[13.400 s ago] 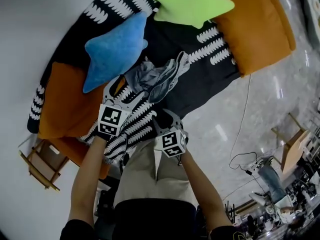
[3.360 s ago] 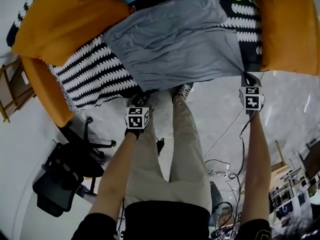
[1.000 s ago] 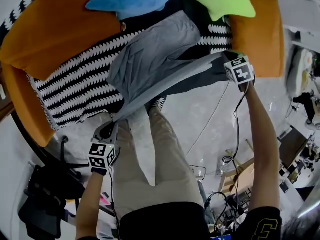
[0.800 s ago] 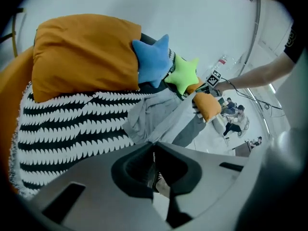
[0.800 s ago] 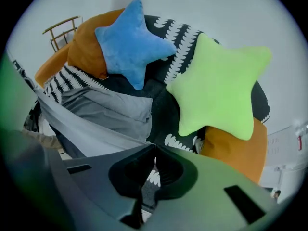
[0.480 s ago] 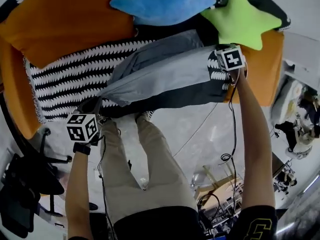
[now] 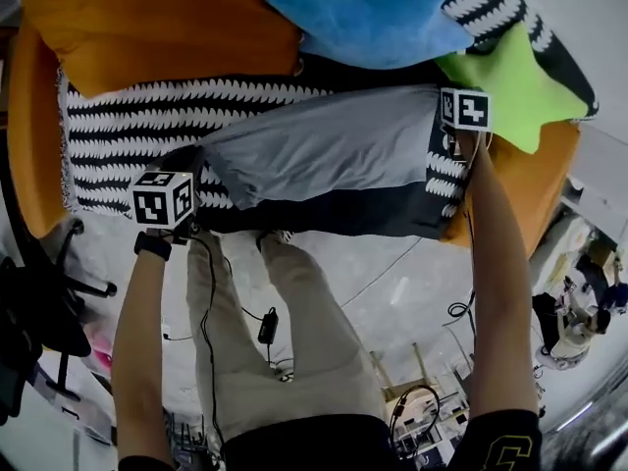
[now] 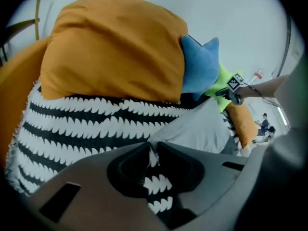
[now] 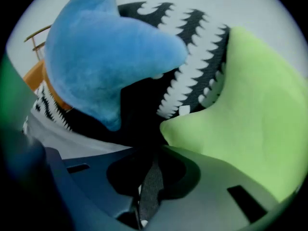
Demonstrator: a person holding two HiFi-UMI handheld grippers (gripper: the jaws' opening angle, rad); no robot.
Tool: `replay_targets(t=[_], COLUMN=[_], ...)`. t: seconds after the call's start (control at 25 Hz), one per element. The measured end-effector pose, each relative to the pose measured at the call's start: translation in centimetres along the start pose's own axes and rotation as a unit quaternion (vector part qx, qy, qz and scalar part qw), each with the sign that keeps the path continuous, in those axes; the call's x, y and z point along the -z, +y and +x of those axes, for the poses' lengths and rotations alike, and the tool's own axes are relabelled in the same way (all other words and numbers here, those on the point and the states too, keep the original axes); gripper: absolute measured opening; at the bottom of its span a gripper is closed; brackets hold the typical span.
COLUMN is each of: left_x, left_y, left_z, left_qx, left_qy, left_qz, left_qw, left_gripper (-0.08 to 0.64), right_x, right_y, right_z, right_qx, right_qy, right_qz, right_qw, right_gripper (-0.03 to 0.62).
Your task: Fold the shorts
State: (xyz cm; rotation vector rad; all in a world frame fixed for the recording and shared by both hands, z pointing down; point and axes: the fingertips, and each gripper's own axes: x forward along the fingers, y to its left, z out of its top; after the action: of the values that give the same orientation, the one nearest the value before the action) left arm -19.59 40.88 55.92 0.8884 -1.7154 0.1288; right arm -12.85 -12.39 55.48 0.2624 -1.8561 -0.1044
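The grey shorts [image 7: 334, 150] lie as a long folded band across the black-and-white throw [image 7: 128, 126] on the orange sofa. My left gripper [image 7: 196, 158] is at the band's left end. Its jaws have just been opening a little, and a sliver of the shorts' corner [image 8: 202, 129] still sits pinched at the tips of the left gripper [image 8: 153, 150]. My right gripper [image 7: 449, 101] is at the right end, beside the green star pillow [image 7: 515, 81]. In its own view the right gripper [image 9: 153, 160] is shut on a dark grey strip of the shorts [image 9: 150, 189].
A blue star pillow [image 7: 373, 18] and an orange cushion [image 7: 157, 18] lie behind the shorts. Another orange cushion [image 7: 510, 194] is at the right end. The person's legs [image 7: 294, 322] stand before the sofa, with a cable [image 7: 270, 324] on the floor and a black chair [image 7: 29, 302] at the left.
The shorts, stretched between both grippers, came down from the air onto the throw. Both grippers moved in over the sofa and sank with the cloth.
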Motion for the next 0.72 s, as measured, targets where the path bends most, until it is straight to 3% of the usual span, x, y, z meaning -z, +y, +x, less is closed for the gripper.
replay_targets(t=[0.08,0.12,0.16,0.24,0.36,0.48,0.6,0.64,0.68,0.72], left_x=[-1.4,-2.1,-2.8,-3.7,-3.6,-2.7,-1.2,-1.2,-1.4,-1.7], left_y=[1.3,2.0,2.7,3.2,2.4,1.9,2.2,2.6,3.0,3.5], left_z=[-0.4,-1.2,-2.3,-5.1,-9.6,-11.9,-10.1,-9.1,-8.3,-7.5], left_qx=[-0.033,-0.047,-0.059,-0.075,-0.078,-0.049,-0.023,-0.015,-0.003,0.014], left_qy=[-0.019,-0.03,-0.041,-0.054,-0.049,-0.013,0.034,0.046,0.058,0.074], left_qz=[-0.008,-0.02,-0.032,-0.042,-0.028,0.0,0.033,0.044,0.056,0.069], left_qw=[0.9992,0.9982,0.9969,0.9949,0.9954,0.9987,0.9986,0.9979,0.9967,0.9947], left_gripper=[0.148,0.114,0.079,0.08,0.085,0.114,0.132,0.132,0.128,0.127], right_x=[-0.8,-0.9,-0.8,0.0,2.7,7.7,12.9,14.6,16.1,17.2], right_y=[-0.5,-0.5,-0.5,-0.8,-0.1,3.4,7.9,10.1,13.1,16.8], right_z=[-0.9,-1.4,-2.2,-4.4,-8.7,-12.7,-14.5,-15.0,-15.4,-15.9], right_qx=[-0.011,-0.034,-0.057,-0.084,-0.102,-0.115,-0.125,-0.131,-0.145,-0.168], right_qy=[-0.04,-0.053,-0.063,-0.082,-0.1,-0.089,-0.069,-0.061,-0.053,-0.047], right_qz=[0.1,0.164,0.228,0.32,0.37,0.382,0.392,0.408,0.434,0.467], right_qw=[0.994,0.984,0.97,0.94,0.918,0.913,0.909,0.902,0.888,0.867], right_gripper=[0.182,0.178,0.207,0.218,0.216,0.216,0.216,0.213,0.198,0.14])
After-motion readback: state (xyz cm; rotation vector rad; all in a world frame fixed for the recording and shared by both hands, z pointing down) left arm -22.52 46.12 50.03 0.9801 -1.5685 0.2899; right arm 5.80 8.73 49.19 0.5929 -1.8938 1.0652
